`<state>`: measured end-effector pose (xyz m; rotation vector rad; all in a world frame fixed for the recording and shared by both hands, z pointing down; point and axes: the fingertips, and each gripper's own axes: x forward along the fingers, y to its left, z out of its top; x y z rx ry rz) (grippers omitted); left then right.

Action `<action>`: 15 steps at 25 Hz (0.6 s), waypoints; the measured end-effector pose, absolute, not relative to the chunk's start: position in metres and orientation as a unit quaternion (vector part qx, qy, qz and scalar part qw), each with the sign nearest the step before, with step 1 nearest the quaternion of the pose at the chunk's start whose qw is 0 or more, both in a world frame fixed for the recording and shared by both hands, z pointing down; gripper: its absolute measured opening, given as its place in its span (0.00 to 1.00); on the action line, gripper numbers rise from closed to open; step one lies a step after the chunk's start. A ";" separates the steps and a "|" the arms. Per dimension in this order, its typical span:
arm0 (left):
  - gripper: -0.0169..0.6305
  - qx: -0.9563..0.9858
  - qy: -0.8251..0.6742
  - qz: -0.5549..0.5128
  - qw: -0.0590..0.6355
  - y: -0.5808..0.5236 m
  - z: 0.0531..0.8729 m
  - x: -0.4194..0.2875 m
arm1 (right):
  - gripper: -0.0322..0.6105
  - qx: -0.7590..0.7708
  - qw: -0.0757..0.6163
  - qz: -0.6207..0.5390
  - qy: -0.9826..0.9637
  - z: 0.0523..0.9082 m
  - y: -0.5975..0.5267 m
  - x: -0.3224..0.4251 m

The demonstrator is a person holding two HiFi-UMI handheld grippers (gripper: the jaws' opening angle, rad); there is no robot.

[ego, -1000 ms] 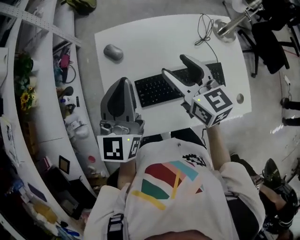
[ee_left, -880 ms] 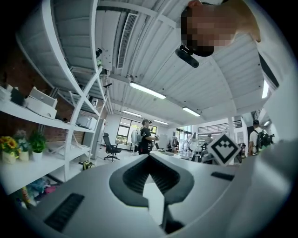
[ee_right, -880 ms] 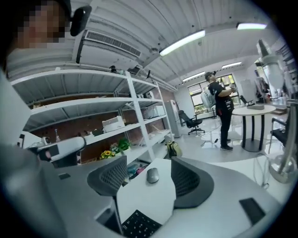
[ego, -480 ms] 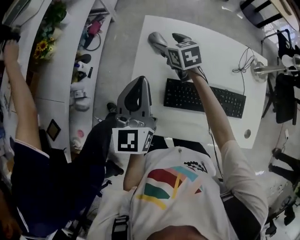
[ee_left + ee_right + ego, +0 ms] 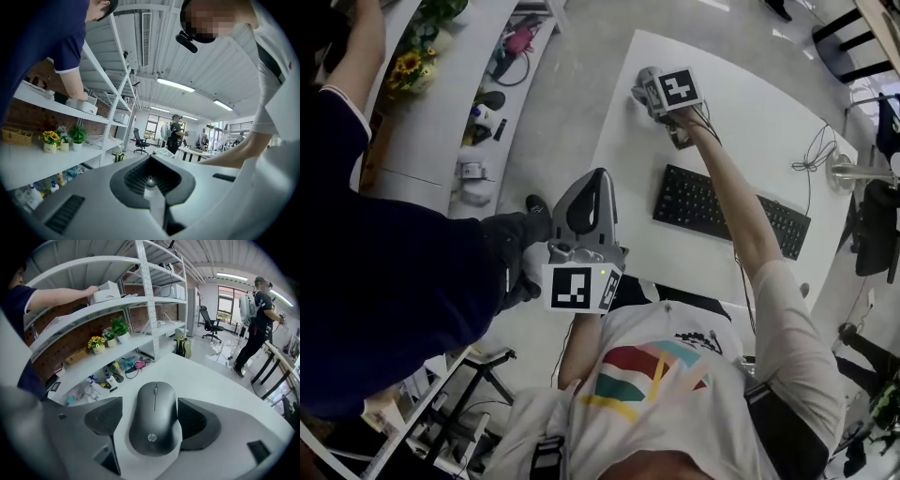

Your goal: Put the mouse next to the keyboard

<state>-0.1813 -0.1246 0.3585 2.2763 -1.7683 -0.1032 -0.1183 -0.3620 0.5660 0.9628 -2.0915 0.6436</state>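
Nothing is done yet: the mouse sits at the bench's far corner, well apart from the keyboard. The right tongs, jaws just opened wide, straddle it ungripped; the left tongs hang clenched, empty. Grasping and carrying remain.

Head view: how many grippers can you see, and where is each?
2. The left gripper hangs by the table's near corner. The right gripper is at the table's far corner; its jaws have just been opening, with the mouse between them.
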 end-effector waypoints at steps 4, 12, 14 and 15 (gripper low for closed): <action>0.09 0.778 -0.613 -0.038 0.130 -0.127 0.364 -0.192 | 0.59 0.401 0.402 0.257 -0.782 0.580 -0.358 -0.110; 0.09 0.782 -0.607 -0.037 0.137 -0.133 0.368 -0.194 | 0.53 0.380 0.359 0.244 -0.817 0.567 -0.368 -0.130; 0.09 0.783 -0.605 -0.037 0.137 -0.135 0.368 -0.193 | 0.52 0.373 0.348 0.244 -0.825 0.564 -0.371 -0.134; 0.09 0.784 -0.604 -0.038 0.137 -0.136 0.367 -0.192 | 0.52 0.376 0.351 0.244 -0.822 0.564 -0.371 -0.132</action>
